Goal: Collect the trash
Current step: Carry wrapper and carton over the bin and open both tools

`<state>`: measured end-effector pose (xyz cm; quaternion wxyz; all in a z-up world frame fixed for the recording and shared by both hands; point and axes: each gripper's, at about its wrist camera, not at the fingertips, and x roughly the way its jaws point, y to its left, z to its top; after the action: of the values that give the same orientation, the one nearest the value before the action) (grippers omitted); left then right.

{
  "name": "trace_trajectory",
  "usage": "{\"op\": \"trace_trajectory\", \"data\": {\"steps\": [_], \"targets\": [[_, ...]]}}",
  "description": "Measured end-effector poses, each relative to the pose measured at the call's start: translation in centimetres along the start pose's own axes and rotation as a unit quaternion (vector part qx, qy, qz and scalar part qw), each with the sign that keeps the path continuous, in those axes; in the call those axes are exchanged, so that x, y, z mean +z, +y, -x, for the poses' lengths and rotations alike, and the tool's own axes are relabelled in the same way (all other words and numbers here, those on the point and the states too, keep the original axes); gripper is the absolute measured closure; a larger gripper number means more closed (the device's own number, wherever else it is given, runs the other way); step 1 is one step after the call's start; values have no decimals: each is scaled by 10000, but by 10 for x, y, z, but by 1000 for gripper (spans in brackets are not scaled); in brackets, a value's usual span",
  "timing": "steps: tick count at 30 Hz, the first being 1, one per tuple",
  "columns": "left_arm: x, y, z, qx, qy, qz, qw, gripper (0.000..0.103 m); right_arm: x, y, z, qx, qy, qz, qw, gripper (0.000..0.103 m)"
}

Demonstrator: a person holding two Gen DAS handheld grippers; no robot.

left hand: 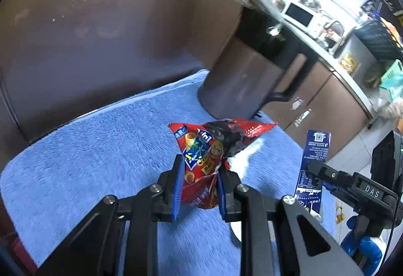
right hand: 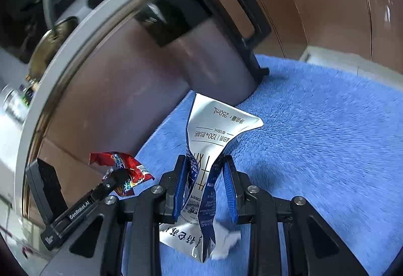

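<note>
Above the blue fleece mat (left hand: 88,150), both grippers are loaded and lifted; the left gripper (left hand: 199,170) pinches a red snack wrapper (left hand: 206,147) between its blue pads, and the right gripper (right hand: 205,170) pinches a crushed white-and-blue milk carton (right hand: 214,140), its long axis running straight out along the fingers. A dark trash bin (left hand: 239,84) stands on the far edge of the mat, against the brown cabinet fronts (left hand: 100,24); it lies ahead of both grippers, up and slightly right of the left one, up and slightly left of the right one. Its mouth looks open at the top, though blur and the fisheye bend leave that uncertain. In the right wrist view the carton's far end sits close to the bin's wall, so the right hand seems the nearer; the coming move, I judge, is to raise each piece over the rim before releasing. A crumpled white tissue (right hand: 224,240) lies on the mat beneath the carton, not yet collected.
</note>
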<state>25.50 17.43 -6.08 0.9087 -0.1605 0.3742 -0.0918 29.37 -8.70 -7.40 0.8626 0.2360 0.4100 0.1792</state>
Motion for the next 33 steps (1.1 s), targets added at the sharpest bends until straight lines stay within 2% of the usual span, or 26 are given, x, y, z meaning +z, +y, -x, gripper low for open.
{"op": "trace_trajectory", "data": {"steps": [3,10,17,21,26,29,33], "targets": [[-7,-13,28,-92,-131,-133,9998,81,-13,7,35,68,-179,191,9996,74],[-18,-53,110,-357,-615,-539,9960,81,-42,18,153,78,-846,611,9945,74],[-25,-106,167,-735,-943,-1039,9874,81,-74,2,264,-110,-1640,671,9841,74],[-37,-146,175,-1024,-900,-1382,9810,81,-96,-15,321,-584,-2050,666,9747,74],[-65,-212,163,-1484,-590,-1888,9689,81,-128,-53,379,-1262,-2443,394,9607,74],[-87,-253,153,-1747,-358,-2174,9597,81,-146,-76,403,-1765,-2573,249,9497,74],[-121,-307,126,-2027,82,-2513,9464,81,-165,-108,415,-2479,-2570,50,9341,74]]}}
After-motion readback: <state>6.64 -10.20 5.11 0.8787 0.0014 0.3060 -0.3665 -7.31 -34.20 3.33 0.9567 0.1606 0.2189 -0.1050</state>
